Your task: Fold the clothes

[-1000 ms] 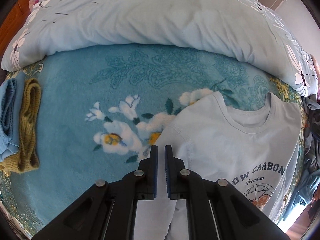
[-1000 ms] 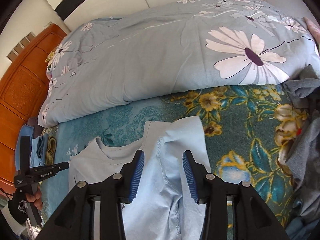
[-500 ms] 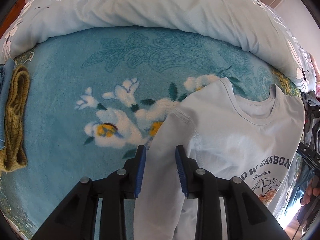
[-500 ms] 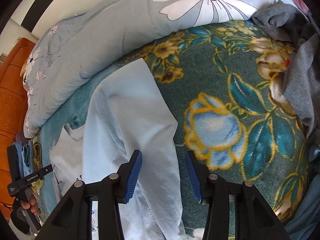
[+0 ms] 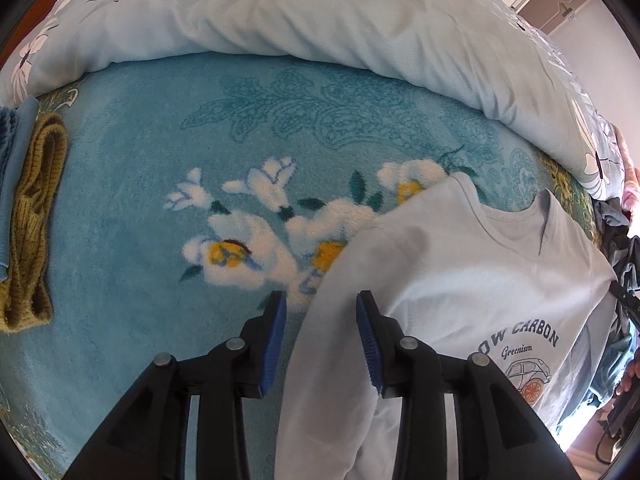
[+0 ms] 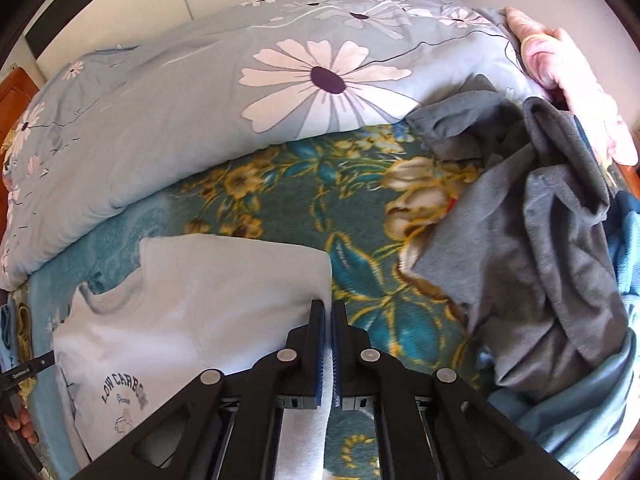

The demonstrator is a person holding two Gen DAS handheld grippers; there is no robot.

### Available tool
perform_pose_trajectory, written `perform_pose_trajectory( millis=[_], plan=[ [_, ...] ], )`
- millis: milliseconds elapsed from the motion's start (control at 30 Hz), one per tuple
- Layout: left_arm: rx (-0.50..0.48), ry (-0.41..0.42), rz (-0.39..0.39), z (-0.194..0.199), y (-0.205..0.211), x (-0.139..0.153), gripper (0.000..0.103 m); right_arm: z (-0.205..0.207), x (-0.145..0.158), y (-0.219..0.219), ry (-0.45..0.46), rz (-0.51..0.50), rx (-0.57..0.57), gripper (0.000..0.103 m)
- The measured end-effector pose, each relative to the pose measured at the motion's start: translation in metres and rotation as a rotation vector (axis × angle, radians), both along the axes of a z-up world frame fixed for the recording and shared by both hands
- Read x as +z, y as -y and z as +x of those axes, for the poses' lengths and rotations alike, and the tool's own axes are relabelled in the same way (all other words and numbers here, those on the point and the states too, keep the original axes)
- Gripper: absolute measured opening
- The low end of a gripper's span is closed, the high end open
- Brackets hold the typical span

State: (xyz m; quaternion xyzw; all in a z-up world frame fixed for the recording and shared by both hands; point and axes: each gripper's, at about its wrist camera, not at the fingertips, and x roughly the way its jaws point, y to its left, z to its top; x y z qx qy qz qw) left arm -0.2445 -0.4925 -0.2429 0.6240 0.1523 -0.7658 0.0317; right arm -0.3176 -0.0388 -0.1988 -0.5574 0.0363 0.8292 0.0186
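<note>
Right wrist: right tongs [image 6: 327, 316] pinch the shirt [image 6: 208, 292] edge, seemingly steeply downward; left tongs [image 5: 320, 316] opening.

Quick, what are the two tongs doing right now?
Left tongs: opening, shirt sleeve between them, not pinched.
Right tongs: shut on the shirt's edge.

I'm working on a bed with a teal floral blanket [image 5: 160, 184]. On it: pale blue t-shirt [image 5: 460, 264], rolled duvet [image 6: 200, 112], grey clothes heap [image 6: 540, 260], mustard knit [image 5: 34, 220] at the left edge.
</note>
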Motion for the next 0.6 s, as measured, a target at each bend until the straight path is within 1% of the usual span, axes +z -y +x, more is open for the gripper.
perform_pose_trajectory(
  millis=[67,100,200,267,367,467,500,567,600],
  plan=[
    [-0.003,-0.005,-0.002,0.000,0.005,0.001,0.041,-0.007,-0.008,-0.001,0.035,0.060,0.007,0.003],
    [-0.002,-0.003,0.003,0.000,0.007,0.000,0.041,-0.010,-0.015,-0.001,0.059,0.071,0.013,0.003],
    [-0.019,-0.008,0.010,-0.003,0.007,-0.001,0.041,-0.005,-0.022,0.001,0.076,0.062,0.017,0.004],
    [-0.048,-0.015,0.013,-0.006,0.005,0.000,0.041,-0.003,-0.018,0.005,0.060,0.060,0.022,0.007],
    [-0.100,-0.028,0.020,-0.013,-0.003,0.007,0.041,-0.003,-0.008,0.009,0.049,0.060,0.038,0.007],
    [-0.154,-0.043,0.026,-0.020,-0.012,0.016,0.041,0.000,0.008,0.012,0.033,0.093,0.070,0.008],
    [-0.169,-0.045,0.031,-0.023,-0.014,0.017,0.041,0.001,0.017,0.014,0.019,0.104,0.083,0.011],
    [-0.199,-0.050,0.043,-0.030,-0.015,0.021,0.043,0.003,0.034,0.019,-0.012,0.113,0.112,0.033],
    [-0.214,-0.046,0.047,-0.034,-0.018,0.020,0.044,0.000,0.038,0.024,-0.019,0.092,0.142,0.036]
  ],
)
